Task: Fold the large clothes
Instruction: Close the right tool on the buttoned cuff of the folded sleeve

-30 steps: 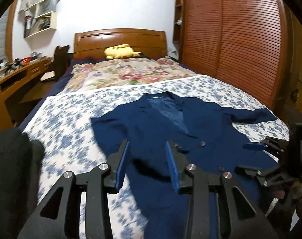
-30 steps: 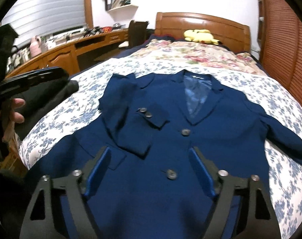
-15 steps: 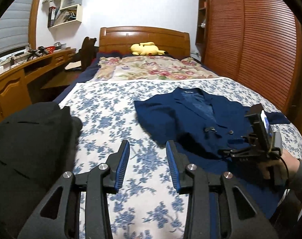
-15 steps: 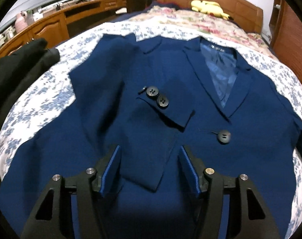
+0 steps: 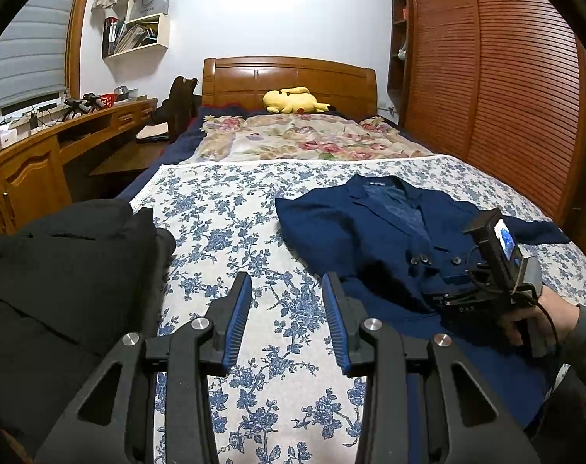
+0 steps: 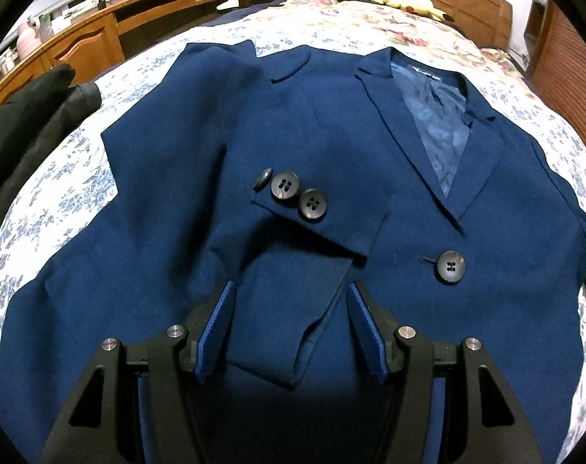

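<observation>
one navy jacket (image 6: pixel 177 232), four buttons (image 6: pixel 285 189)

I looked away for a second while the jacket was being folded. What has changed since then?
The right gripper came down close over the folded-in sleeve cuff and narrowed its jaws; they straddle it without pinching. The left gripper swung off the navy jacket to above the floral bedspread, empty. The jacket lies unchanged.

**Open bedspread between two garments**

A clear strip of floral bedspread (image 5: pixel 231 232) is lying open between the black garment (image 5: pixel 61 270) crowding the left and the navy jacket (image 5: pixel 355 232), where the right gripper (image 6: pixel 289 301) is hovering.
</observation>
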Tool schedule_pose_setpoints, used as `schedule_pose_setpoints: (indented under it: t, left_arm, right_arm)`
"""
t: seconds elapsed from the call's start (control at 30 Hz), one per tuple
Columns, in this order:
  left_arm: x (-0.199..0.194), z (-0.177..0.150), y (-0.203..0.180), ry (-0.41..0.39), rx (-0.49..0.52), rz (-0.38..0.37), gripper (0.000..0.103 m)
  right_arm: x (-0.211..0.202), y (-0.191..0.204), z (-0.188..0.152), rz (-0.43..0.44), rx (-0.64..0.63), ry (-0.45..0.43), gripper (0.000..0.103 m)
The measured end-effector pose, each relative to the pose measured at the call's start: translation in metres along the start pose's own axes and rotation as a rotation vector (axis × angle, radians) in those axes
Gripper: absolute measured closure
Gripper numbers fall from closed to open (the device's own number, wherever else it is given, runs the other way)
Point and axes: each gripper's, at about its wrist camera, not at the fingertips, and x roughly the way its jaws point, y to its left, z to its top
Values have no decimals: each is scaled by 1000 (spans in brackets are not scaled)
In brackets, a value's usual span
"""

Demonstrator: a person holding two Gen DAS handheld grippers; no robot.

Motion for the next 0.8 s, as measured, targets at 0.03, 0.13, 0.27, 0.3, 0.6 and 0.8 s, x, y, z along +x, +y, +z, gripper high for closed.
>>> schedule_pose_setpoints:
  t: [0.03,0.13,0.27,0.3,0.6,0.8]
  left_arm:
    - [1,0,0,2,1,3,64]
    - [1,0,0,3,2,5,64]
    - [3,0,0,3,2,6,64]
    - [2,0,0,3,4,5,64]
    - [9,0,-10,12,-1,4,64]
    - [9,6,-32,-5,12,-18,64]
  right_arm:
    - [-1,1,0,1,-2,-1,41]
    - [-3,0,-4,10,-5,-5,41]
    - [-6,-3,-8,48,3,-14,57]
    - [-6,-3,-9,56,5,-17,65]
    - [-33,1,-22,80,-37,-104,97]
    - [-94,-21,-37,92,-20,-242,97]
